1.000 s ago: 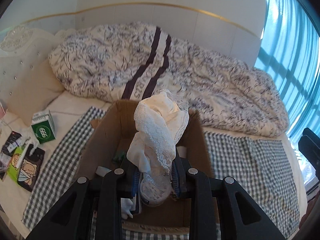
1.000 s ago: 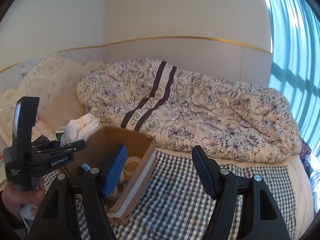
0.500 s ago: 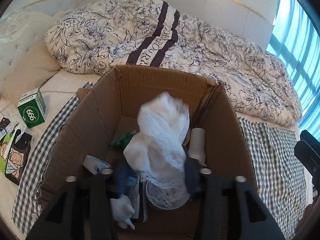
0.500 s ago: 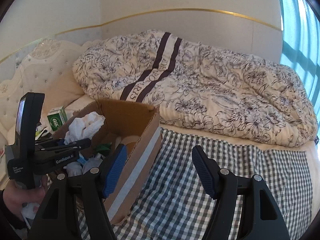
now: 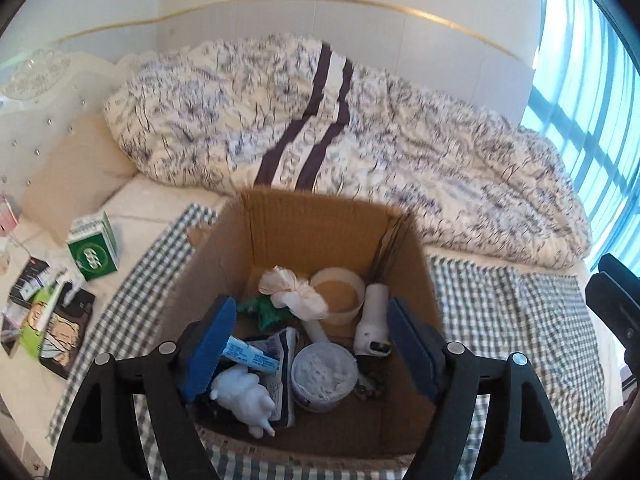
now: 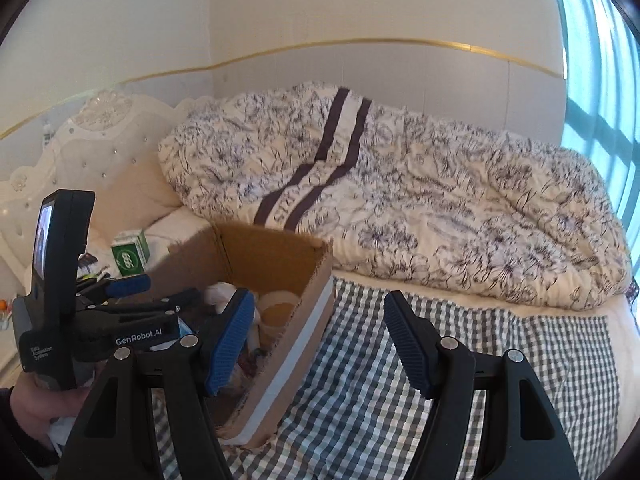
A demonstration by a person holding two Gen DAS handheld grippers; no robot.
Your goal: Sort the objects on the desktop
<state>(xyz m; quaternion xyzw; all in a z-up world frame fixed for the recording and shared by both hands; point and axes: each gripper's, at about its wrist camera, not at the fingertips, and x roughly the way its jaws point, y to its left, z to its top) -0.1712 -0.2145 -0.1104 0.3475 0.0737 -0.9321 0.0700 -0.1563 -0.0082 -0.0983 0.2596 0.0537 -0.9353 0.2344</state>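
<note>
The cardboard box [image 5: 320,232] is matt brown corrugated board, its fluting bare along the cut rim, with a smooth pale tape strip down one outer side. It sits on a soft woven gingham cloth [image 5: 520,320]. The floral quilt [image 5: 400,140] looks like puffy, matt cotton. The white lace cloth [image 5: 294,294] in the box is thin and crumpled. The green carton [image 5: 94,248] is printed, slightly glossy card. The left gripper [image 5: 310,350] has ribbed blue rubbery pads on matt black plastic.
</note>
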